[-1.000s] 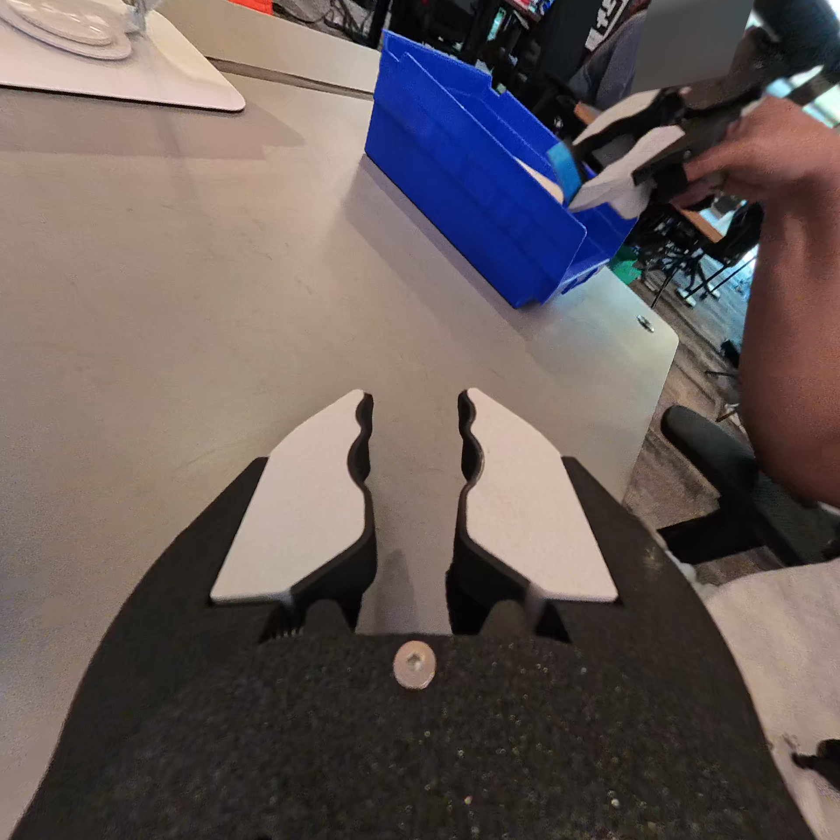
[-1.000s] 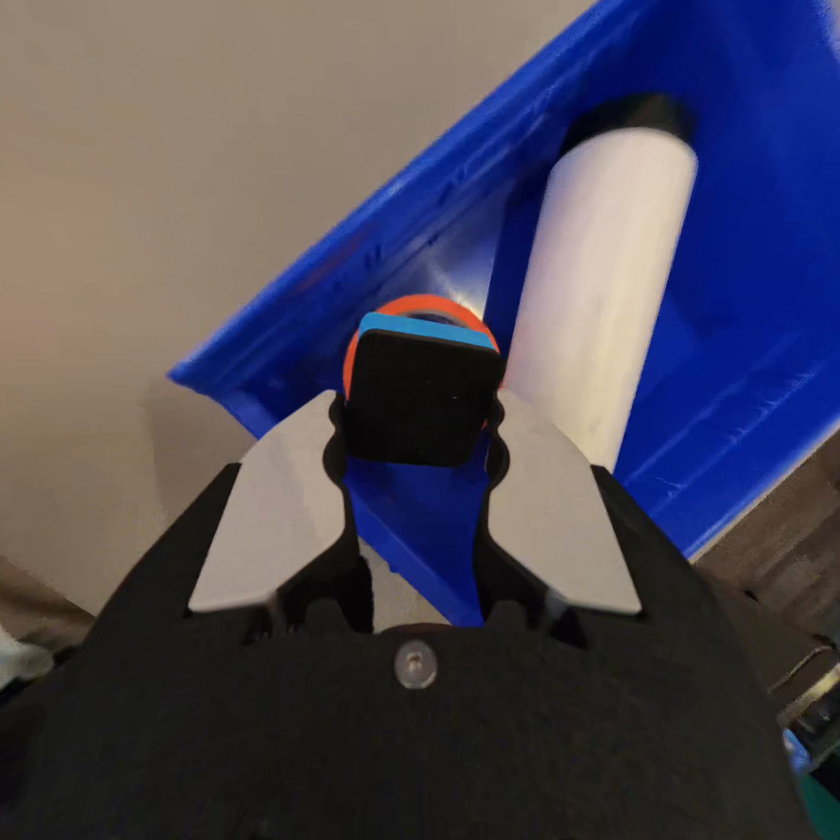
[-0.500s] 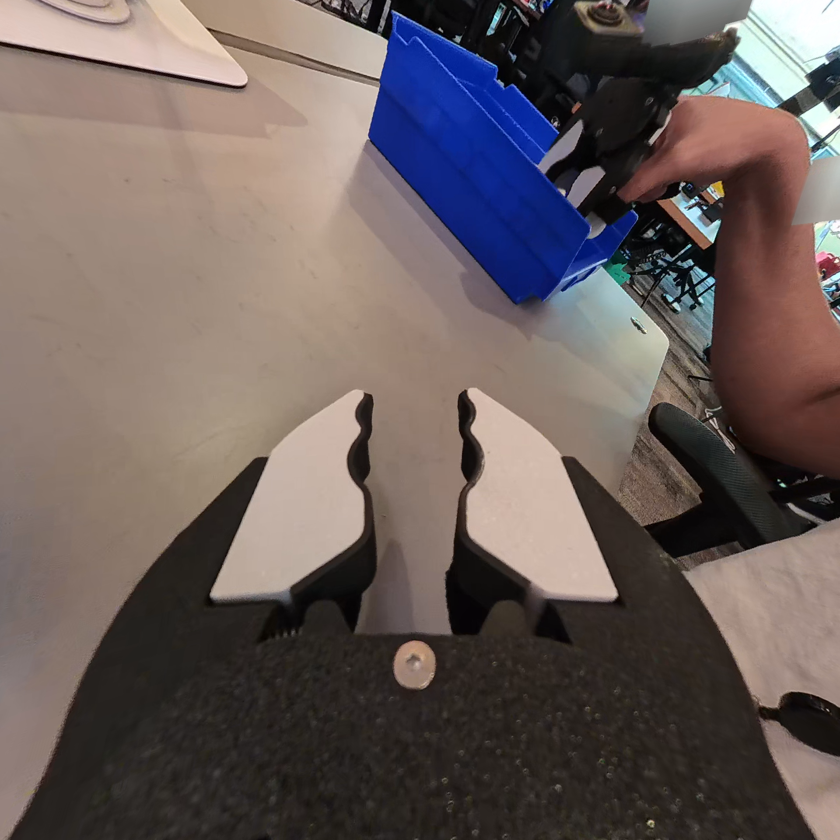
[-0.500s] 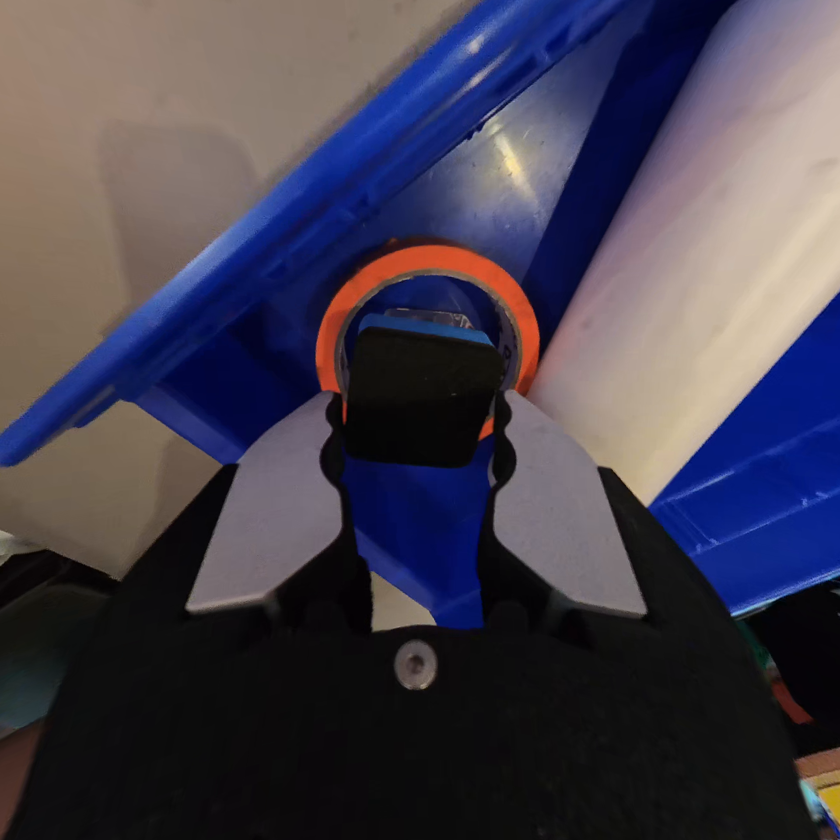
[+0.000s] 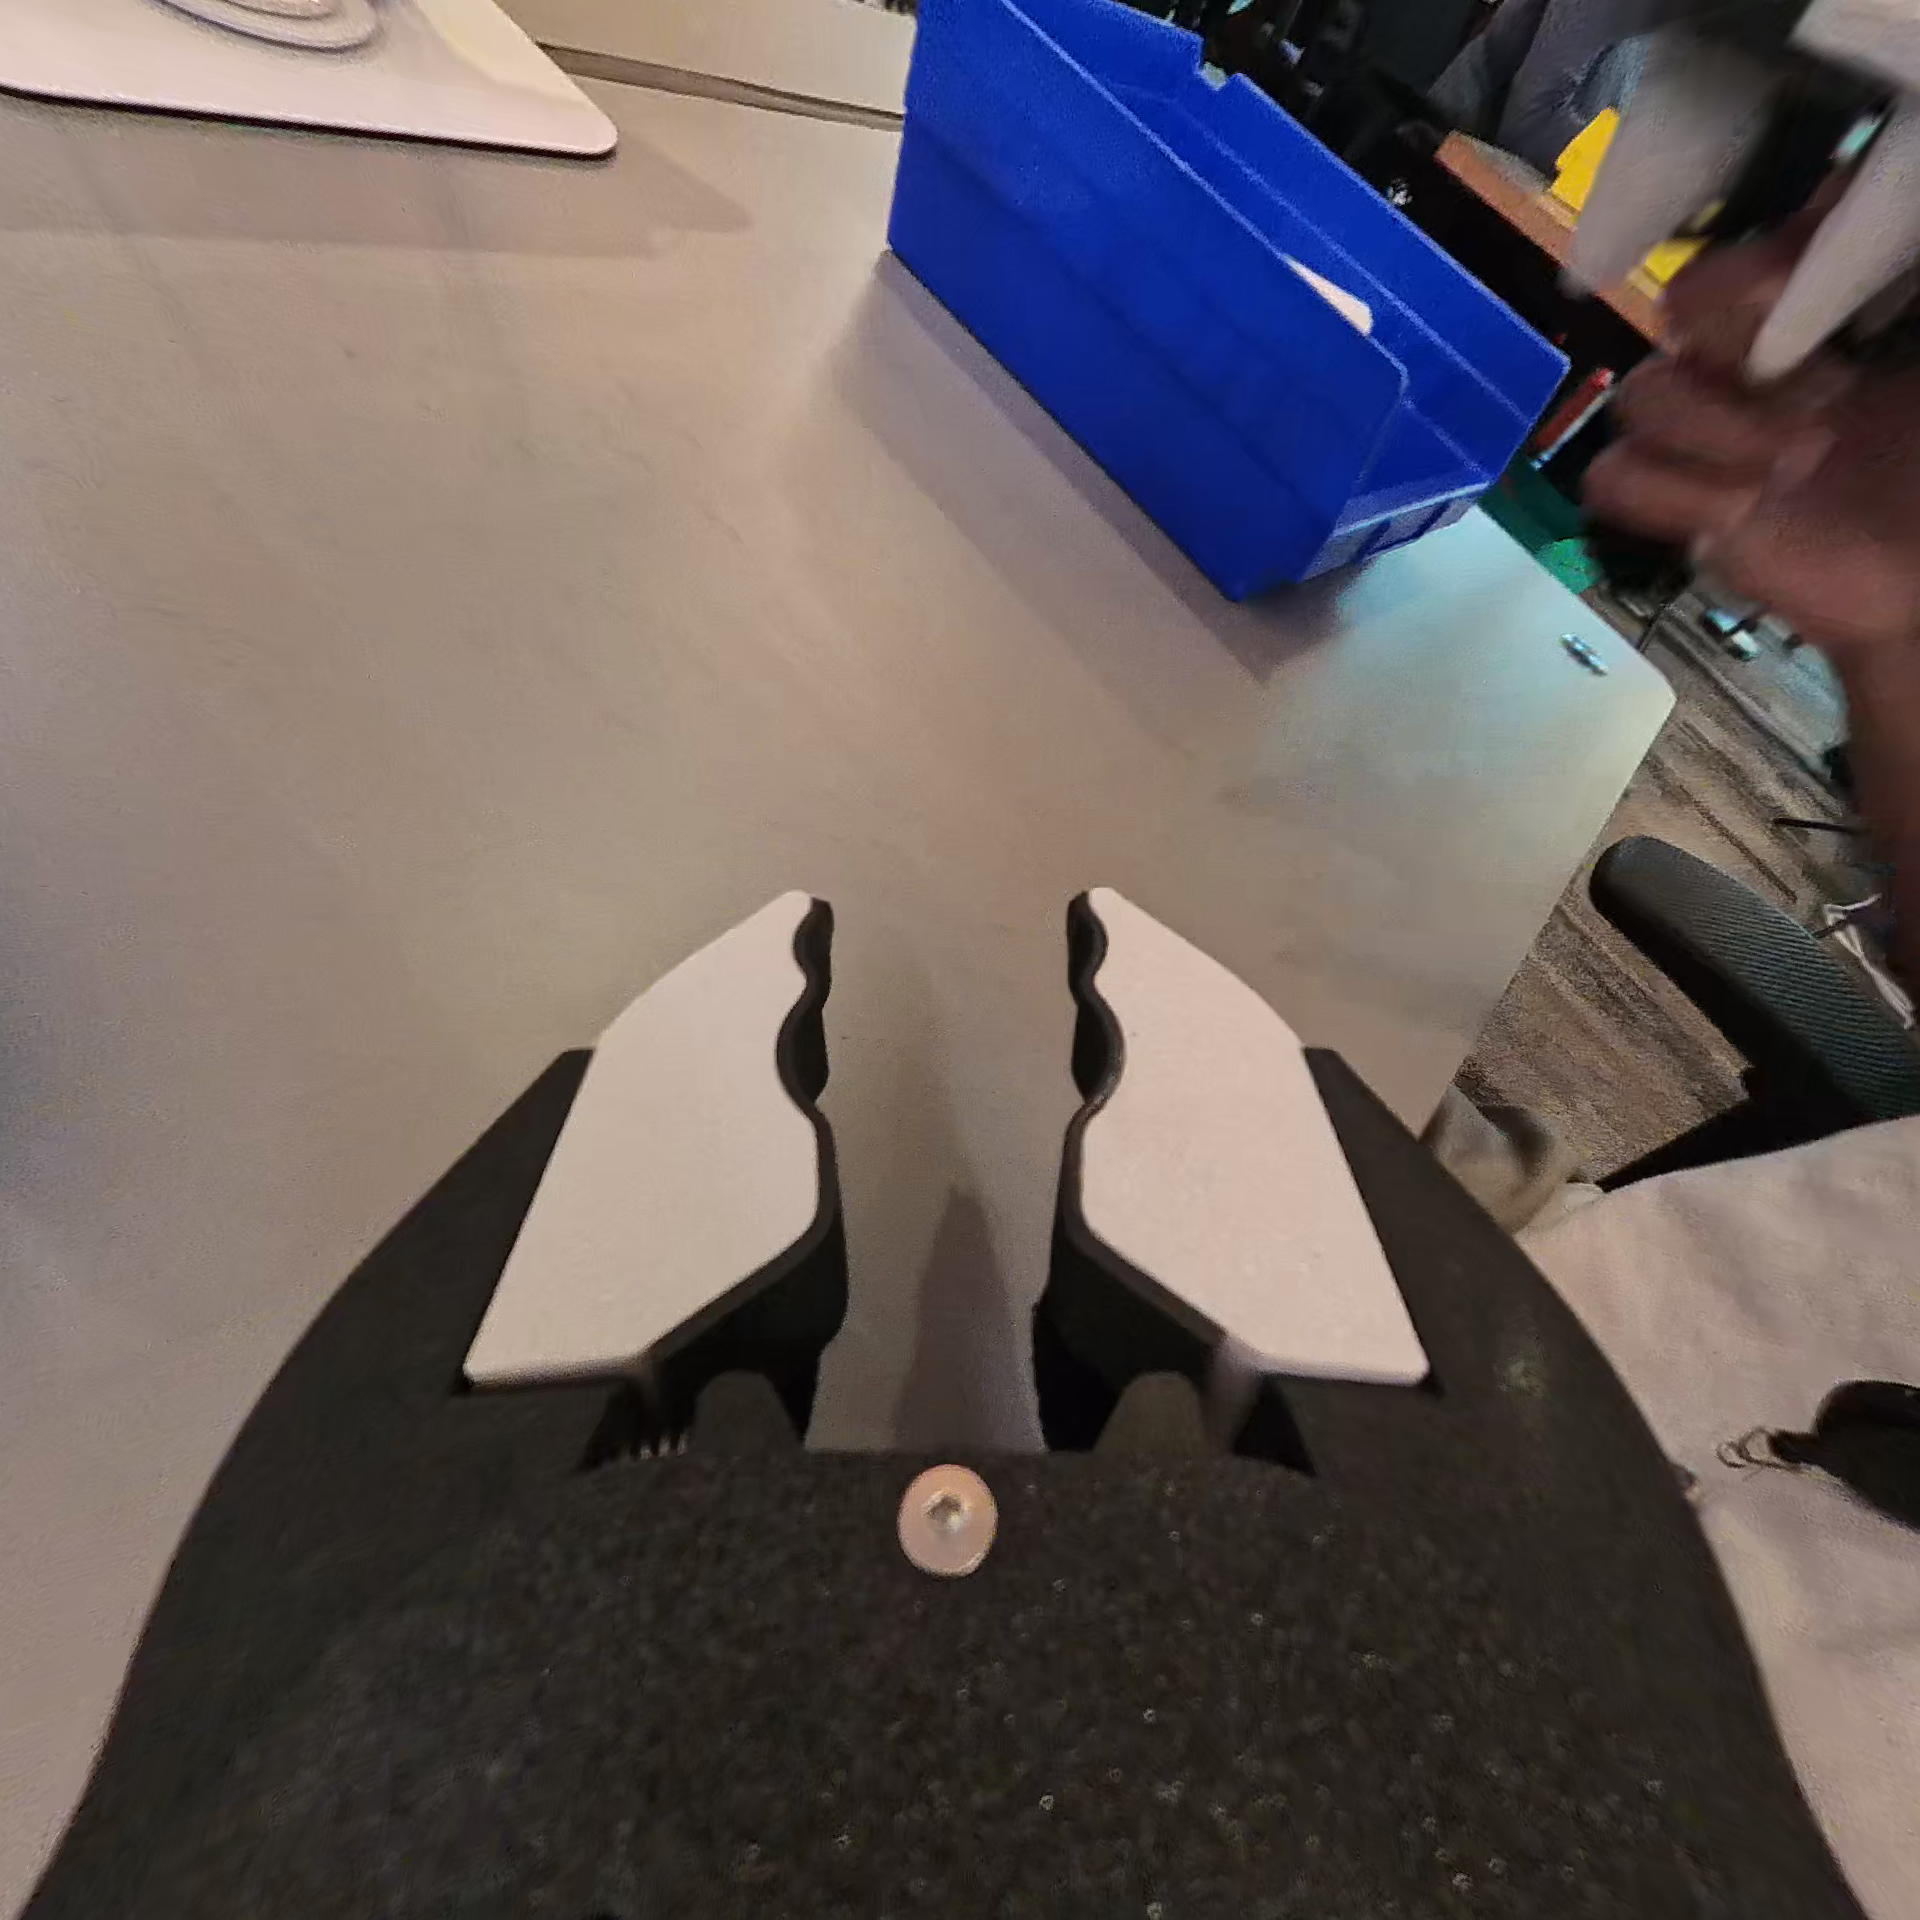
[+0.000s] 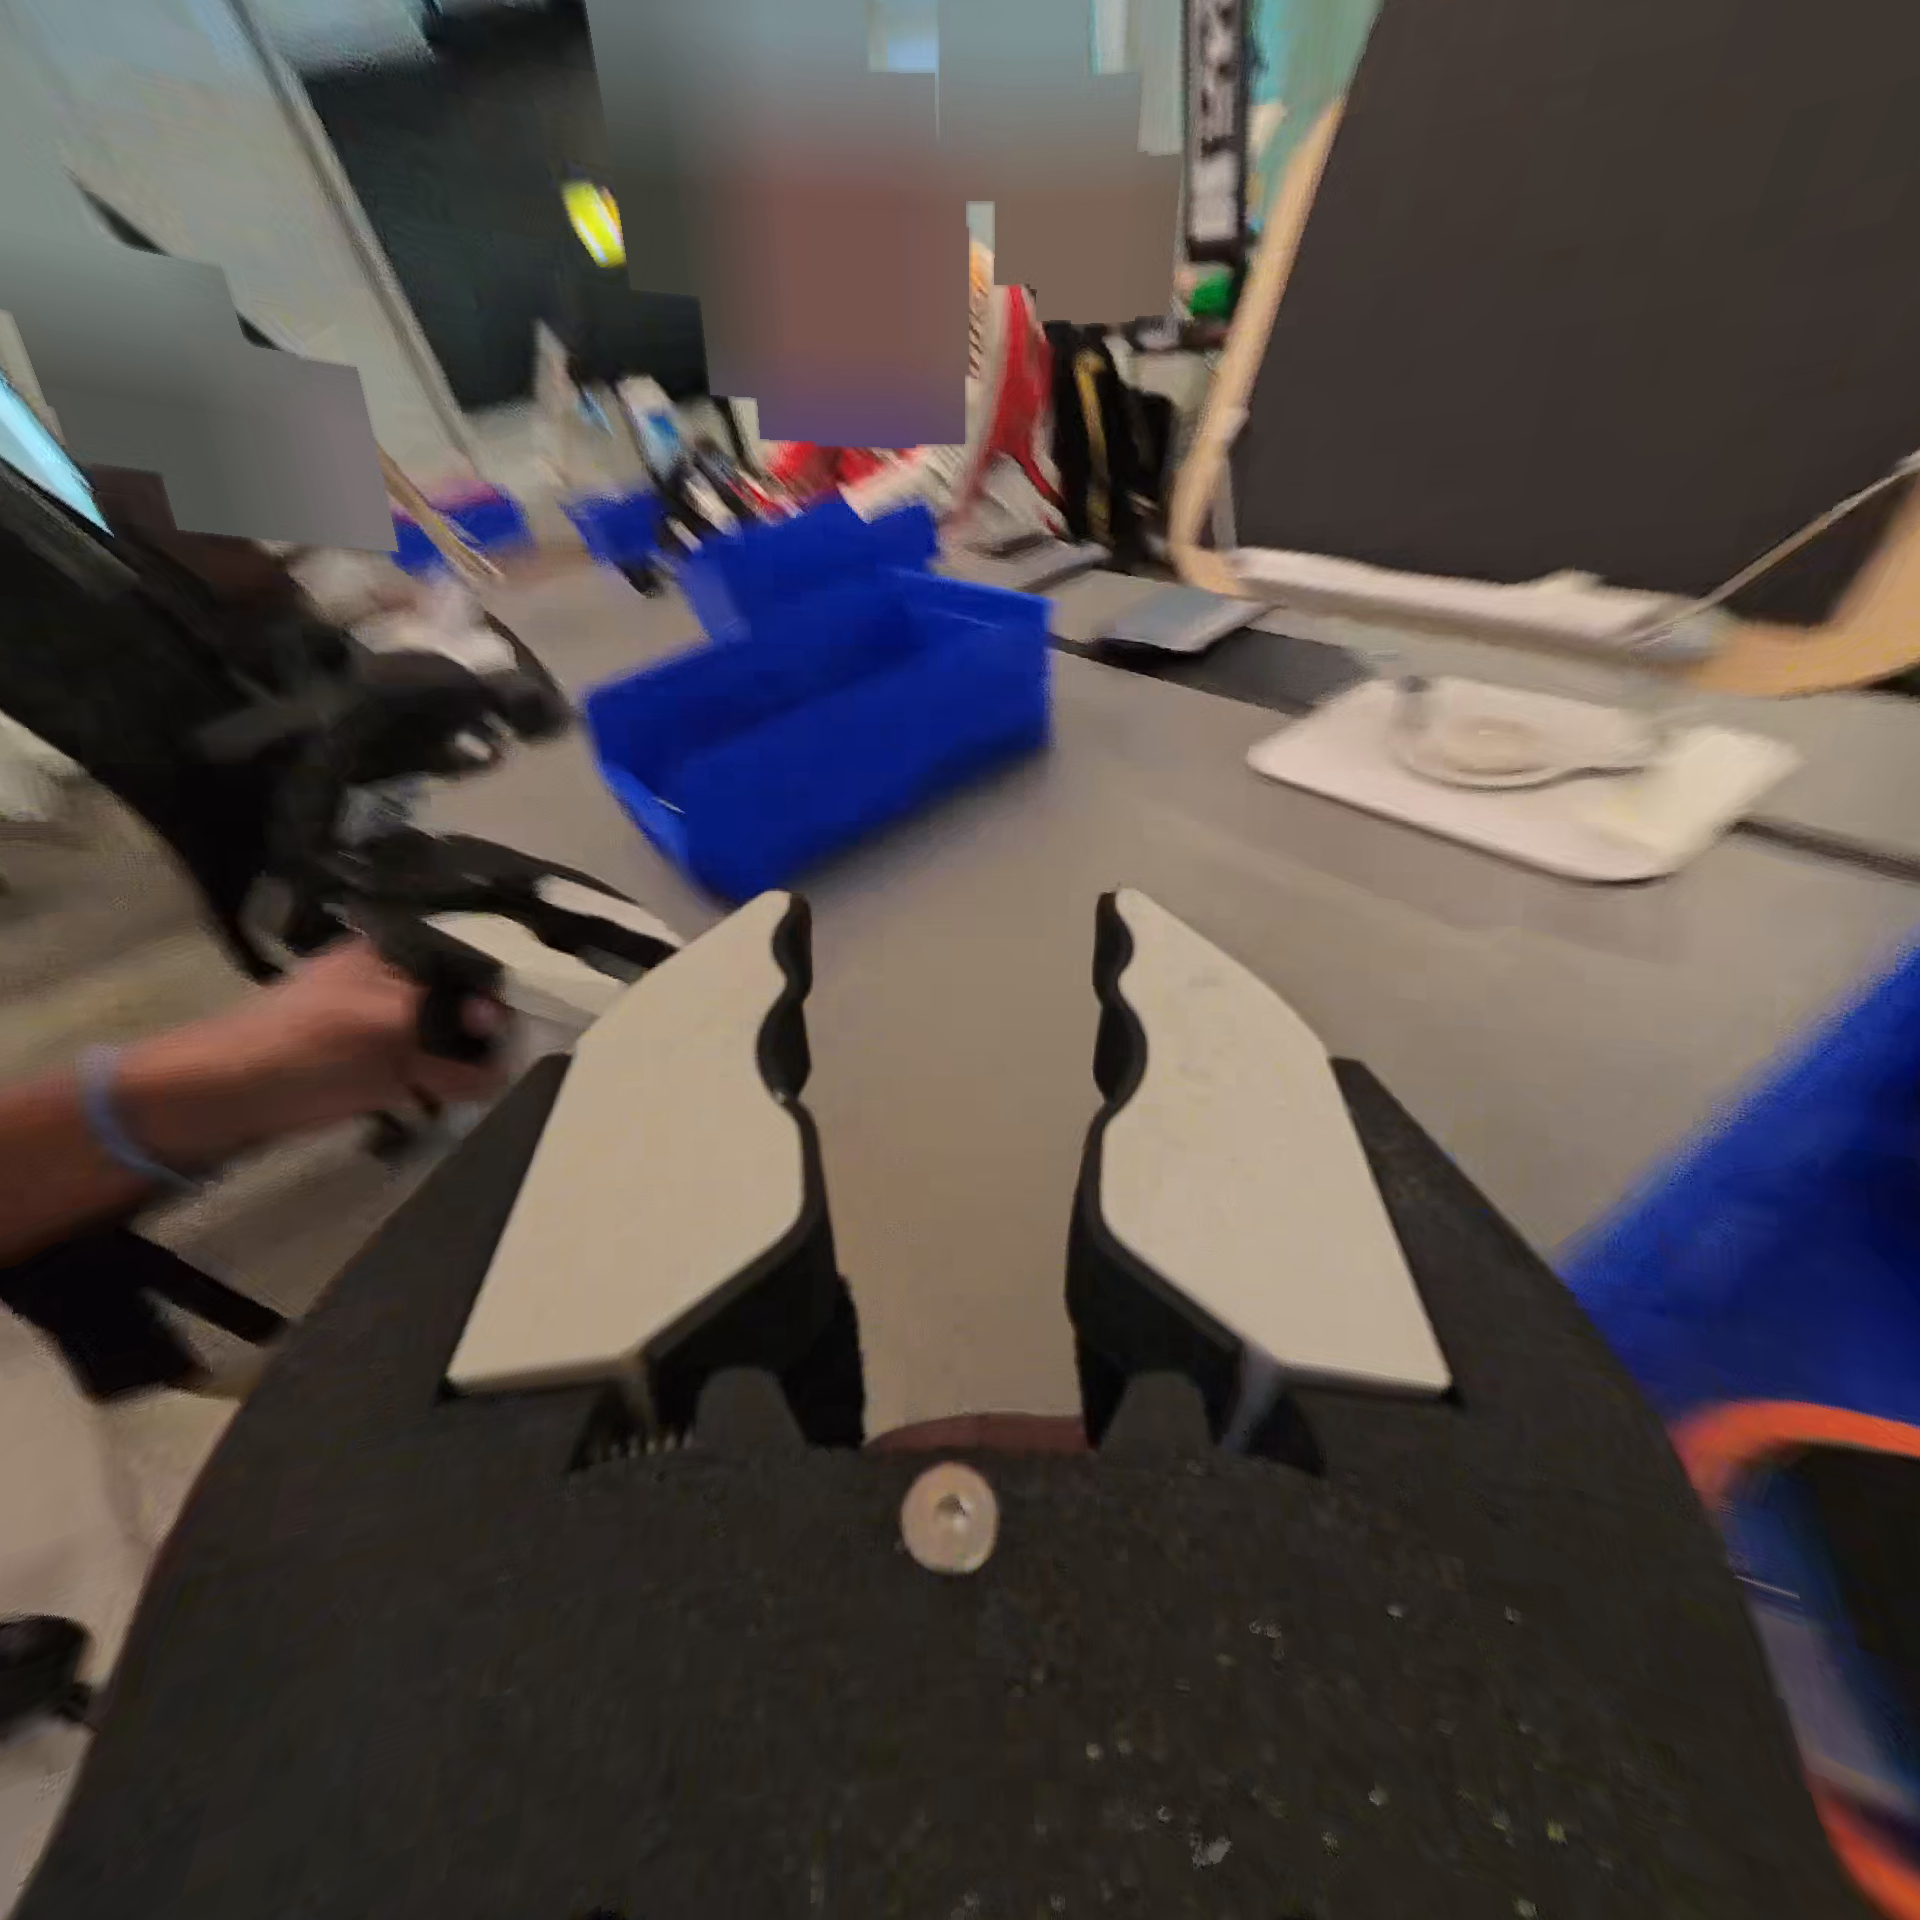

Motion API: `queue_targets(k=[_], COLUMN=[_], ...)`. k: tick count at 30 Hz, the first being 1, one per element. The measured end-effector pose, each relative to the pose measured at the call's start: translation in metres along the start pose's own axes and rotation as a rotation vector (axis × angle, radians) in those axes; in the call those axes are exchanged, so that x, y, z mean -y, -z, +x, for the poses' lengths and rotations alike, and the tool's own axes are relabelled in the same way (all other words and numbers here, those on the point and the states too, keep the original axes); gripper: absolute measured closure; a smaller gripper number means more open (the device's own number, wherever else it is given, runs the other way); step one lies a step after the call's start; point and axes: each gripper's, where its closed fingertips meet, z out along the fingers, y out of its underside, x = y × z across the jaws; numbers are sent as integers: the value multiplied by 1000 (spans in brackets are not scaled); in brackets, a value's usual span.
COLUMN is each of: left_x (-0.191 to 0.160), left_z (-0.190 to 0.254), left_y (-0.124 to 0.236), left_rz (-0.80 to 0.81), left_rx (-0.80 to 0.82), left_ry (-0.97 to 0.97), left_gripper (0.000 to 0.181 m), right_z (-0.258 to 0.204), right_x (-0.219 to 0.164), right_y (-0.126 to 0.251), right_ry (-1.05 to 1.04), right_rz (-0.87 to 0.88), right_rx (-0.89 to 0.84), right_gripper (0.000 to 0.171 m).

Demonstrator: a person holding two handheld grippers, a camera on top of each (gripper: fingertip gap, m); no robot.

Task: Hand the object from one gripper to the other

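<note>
My left gripper (image 5: pixel 951 904) is open and empty, low over the grey table (image 5: pixel 416 623). My right gripper (image 6: pixel 951 899) is open and empty too, level above the table. It also shows blurred at the top right of the left wrist view (image 5: pixel 1704 281), held in a hand, right of the blue bin (image 5: pixel 1195 312). The left gripper shows blurred at the left of the right wrist view (image 6: pixel 561 951). The black block with a blue edge is not in view. An orange tape roll (image 6: pixel 1787 1444) lies in the near blue bin (image 6: pixel 1766 1195).
A white tray (image 6: pixel 1507 790) with a clear dish stands at the far side, also in the left wrist view (image 5: pixel 416 94). A second blue bin (image 6: pixel 831 707) stands farther off. A black office chair (image 5: pixel 1766 997) is beyond the table's right edge. Across from one pair of fingers to the other is roughly 25 centimeters.
My right gripper has opened and no longer holds the black and blue block. It has lifted out of the blue bin and swung round toward the left gripper. The left gripper has hardly moved.
</note>
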Motion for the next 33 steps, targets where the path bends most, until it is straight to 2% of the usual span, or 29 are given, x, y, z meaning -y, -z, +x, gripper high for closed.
queue_targets(k=[2,5,10,12,18,21,23,24,26,28,31,33], left_x=[4,5,-3,-1,11,29,45,50,56,65,55,49], left_z=[1,-9,-15,-13,-4,-10,-39,-55,-100,-150,-211,-237], left_y=[1,4,6,6,14,38,63,75,98,114,122,118], left_rz=[5,-10,-47,-35,33,82,66,32,-103,-218,-540,-720], left_rx=[14,89,131,116,35,0,60,62,120,200,228,189], left_ry=[-53,-200,-313,-307,-304,-346,-357,-365,-403,-488,-589,-674], left_gripper=[136,135,130,129,123,125,123,120,129,121,119,118], right_z=[-24,-33,-29,-20,-13,-13,-15,-16,-19,-20,-25,-30], right_x=[-33,-75,-99,-102,-91,-97,-99,-99,-100,-103,-107,-107], right_y=[-22,-42,-48,-53,-59,-59,-60,-60,-61,-63,-66,-68], right_ry=[-116,-177,-174,-180,-284,-258,-228,-210,-171,-146,-161,-181], right_rz=[32,-4,-66,-95,-40,-66,-81,-87,-104,-122,-142,-145], right_rx=[80,80,85,68,107,93,95,99,107,117,154,184], right_gripper=[118,119,133,133,133,133,133,133,133,133,133,133])
